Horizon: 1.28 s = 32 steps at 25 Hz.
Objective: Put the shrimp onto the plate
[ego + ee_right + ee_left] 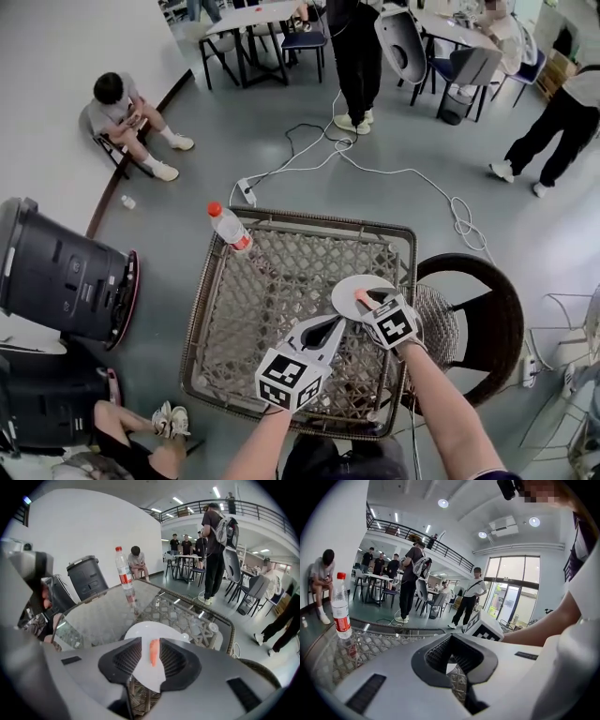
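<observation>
An orange shrimp (360, 298) lies over the white plate (349, 286) at the right side of the wicker table (272, 281). My right gripper (364, 300) reaches over the plate with its jaws on either side of the shrimp. In the right gripper view the shrimp (153, 652) sits against the right pad, and white plate (145, 630) shows between it and the left pad; the right gripper (150, 641) is open. My left gripper (336, 323) hovers just left of the plate. The tips of the left gripper (451, 638) meet, with nothing held.
A water bottle (230, 227) with a red cap stands at the table's far left corner. A dark round wicker chair (478, 319) is to the table's right, and a black bin (56, 272) lies to its left. People and cables occupy the floor beyond.
</observation>
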Each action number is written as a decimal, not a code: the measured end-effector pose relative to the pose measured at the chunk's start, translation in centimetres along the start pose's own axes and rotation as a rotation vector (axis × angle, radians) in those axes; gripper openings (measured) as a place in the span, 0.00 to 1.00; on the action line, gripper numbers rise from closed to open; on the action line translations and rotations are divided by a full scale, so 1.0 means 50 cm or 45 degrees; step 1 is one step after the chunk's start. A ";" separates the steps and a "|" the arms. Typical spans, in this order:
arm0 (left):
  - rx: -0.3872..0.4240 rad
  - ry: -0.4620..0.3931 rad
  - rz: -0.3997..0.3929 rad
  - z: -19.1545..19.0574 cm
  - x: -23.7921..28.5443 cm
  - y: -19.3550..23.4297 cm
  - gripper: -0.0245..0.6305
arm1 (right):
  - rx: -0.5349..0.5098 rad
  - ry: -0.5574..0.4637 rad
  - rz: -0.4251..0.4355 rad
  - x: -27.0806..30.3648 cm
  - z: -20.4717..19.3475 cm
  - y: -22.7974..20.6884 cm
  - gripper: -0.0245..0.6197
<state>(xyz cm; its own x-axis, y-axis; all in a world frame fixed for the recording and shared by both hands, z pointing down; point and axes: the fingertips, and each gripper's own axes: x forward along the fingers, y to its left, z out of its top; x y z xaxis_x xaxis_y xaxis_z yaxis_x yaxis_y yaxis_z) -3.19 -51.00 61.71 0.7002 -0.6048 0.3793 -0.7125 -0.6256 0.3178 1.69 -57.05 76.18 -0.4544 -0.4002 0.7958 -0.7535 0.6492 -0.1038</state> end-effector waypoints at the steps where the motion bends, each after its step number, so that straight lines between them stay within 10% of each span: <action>1: 0.004 -0.004 -0.006 0.008 0.001 -0.005 0.05 | 0.011 -0.044 0.001 -0.021 0.012 0.002 0.20; 15: 0.082 -0.117 -0.171 0.158 -0.047 -0.167 0.05 | 0.131 -0.656 0.104 -0.396 0.148 0.087 0.05; 32: 0.198 -0.251 -0.228 0.292 -0.147 -0.275 0.05 | 0.117 -1.022 0.070 -0.646 0.243 0.144 0.05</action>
<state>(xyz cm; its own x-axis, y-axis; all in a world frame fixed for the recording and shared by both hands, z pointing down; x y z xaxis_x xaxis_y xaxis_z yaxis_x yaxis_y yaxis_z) 2.12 -45.16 41.87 0.8201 -0.5527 0.1482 -0.5722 -0.7896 0.2216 5.19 -47.32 42.46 -0.6680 -0.7342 0.1210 -0.7404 0.6397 -0.2063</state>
